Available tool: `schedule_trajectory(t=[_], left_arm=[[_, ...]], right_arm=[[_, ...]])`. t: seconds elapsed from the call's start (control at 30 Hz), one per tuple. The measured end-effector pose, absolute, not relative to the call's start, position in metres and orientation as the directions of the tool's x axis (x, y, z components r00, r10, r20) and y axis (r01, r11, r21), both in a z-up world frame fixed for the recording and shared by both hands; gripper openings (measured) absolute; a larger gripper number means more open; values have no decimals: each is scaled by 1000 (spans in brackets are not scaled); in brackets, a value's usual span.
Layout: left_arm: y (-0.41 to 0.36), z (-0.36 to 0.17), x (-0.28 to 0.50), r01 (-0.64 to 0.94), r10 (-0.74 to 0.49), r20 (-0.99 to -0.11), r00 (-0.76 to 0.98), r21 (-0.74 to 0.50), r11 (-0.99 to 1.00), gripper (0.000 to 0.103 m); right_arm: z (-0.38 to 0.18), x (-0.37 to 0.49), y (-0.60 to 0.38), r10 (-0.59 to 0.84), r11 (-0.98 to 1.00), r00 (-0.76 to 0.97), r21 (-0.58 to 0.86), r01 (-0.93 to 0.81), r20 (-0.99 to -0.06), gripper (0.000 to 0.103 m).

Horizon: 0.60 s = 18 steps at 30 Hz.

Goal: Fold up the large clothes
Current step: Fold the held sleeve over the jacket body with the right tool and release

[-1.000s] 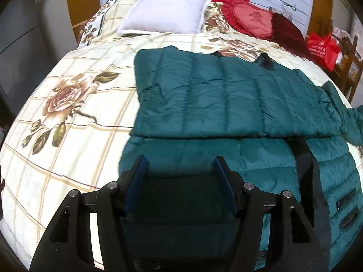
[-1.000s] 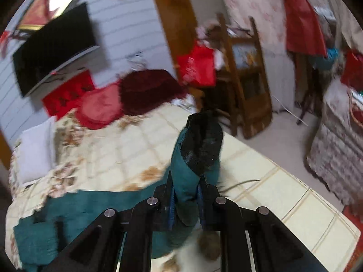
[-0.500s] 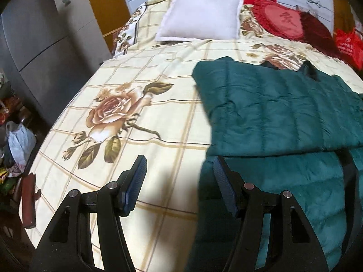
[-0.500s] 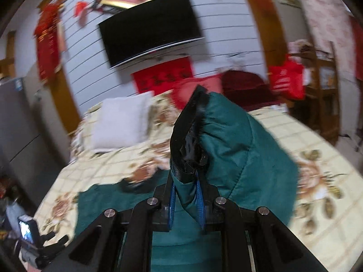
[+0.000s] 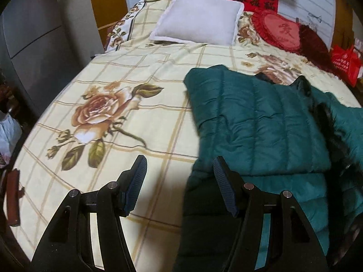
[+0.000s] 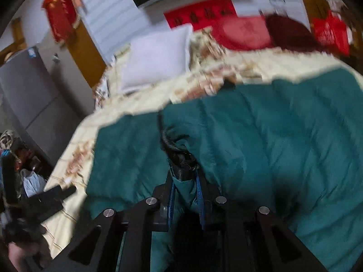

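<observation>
A dark green quilted down coat (image 5: 256, 122) lies partly folded on the right half of the floral bed cover (image 5: 127, 86). My left gripper (image 5: 179, 170) is open and empty, low over the bed at the coat's left edge. My right gripper (image 6: 185, 176) is shut on a bunched green part of the coat with a black trim (image 6: 179, 156) and holds it over the coat's body (image 6: 283, 136). The left gripper also shows at the left edge of the right wrist view (image 6: 43, 201).
A white pillow (image 5: 199, 18) and red cushions (image 5: 281, 30) lie at the head of the bed. A grey cabinet (image 5: 29, 40) stands left of the bed. Bags (image 5: 6, 133) sit on the floor at the left. A red bag (image 5: 344, 61) is at the far right.
My right gripper has swung the held coat part from the bed's right side down over the coat's body. My left gripper has shifted left, off the coat to its left edge.
</observation>
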State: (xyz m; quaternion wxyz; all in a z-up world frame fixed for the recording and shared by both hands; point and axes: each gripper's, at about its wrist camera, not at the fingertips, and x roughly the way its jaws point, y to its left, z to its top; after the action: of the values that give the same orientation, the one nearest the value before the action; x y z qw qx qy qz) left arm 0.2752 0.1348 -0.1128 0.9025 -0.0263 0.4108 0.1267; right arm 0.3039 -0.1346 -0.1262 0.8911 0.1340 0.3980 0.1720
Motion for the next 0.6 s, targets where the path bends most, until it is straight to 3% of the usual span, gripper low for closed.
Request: schedule_trajectory(t=[0.03,0.07,0.1,0.17,0.2,0.3,0.4,0.6], left_arm=[[133,-112,275,-245,196,-745,638,45,968,61],[131,-111,275,-239,183,-740,647,32,971,61],[128,-110,275,-229,164,-736,657,12,973,61],[122,-107,274,-194,99,-730,676,-47,980,61],[119,-106,272,-177,66,-728,683,-77,981,61],[98,-96,264,-72,-65,-672,738,-174,982,61],[60,-87,265,29,-132,-660,739,-165,986,61],[-30,-76,288,227,-260,-672,693,-138,964,61]], right_arm=[[-128,303,-135,409,907,626,373,-198,-664,17],[-129,300,-136,409,906,635,375,-196,-656,24],[-129,298,-138,418,901,641,386,-199,-644,43],[-126,296,-137,445,886,654,410,-218,-612,67],[-124,291,-139,439,888,663,407,-216,-606,74],[-114,285,-145,446,887,652,400,-230,-613,74],[-95,272,-160,396,912,695,347,-220,-600,74],[-91,260,-212,158,983,747,177,-54,-646,74]])
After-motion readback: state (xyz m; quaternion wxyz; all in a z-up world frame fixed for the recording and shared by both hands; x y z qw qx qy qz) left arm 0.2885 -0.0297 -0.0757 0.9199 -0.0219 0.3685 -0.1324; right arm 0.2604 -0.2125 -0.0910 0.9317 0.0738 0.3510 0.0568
